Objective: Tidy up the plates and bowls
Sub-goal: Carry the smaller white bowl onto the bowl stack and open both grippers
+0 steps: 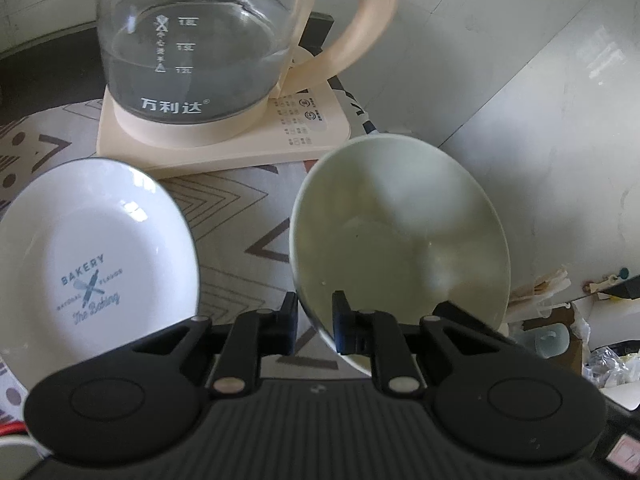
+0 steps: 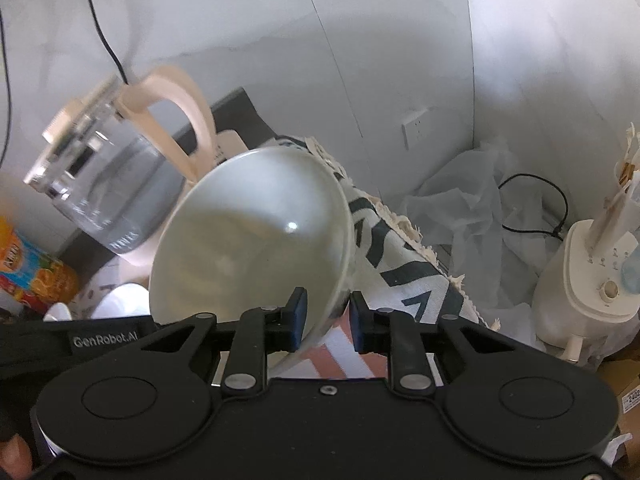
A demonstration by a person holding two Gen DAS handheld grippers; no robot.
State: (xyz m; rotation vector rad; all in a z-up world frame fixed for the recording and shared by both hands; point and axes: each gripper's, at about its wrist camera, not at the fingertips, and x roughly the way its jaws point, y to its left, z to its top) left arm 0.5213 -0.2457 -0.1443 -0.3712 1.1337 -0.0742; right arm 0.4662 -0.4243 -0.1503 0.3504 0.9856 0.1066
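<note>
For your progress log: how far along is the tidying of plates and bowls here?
Nothing looks stacked yet. In hand: the left gripper and the right gripper each pinch the rim of a pale green bowl, possibly the same one. Left: the white plate sits alone on the patterned cloth by the kettle.

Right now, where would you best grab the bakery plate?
Probably the raised rim of the plate, from the side facing the bowl: it lies shallow on the cloth, so only the rim offers an edge, and the kettle base crowds its far side.
</note>
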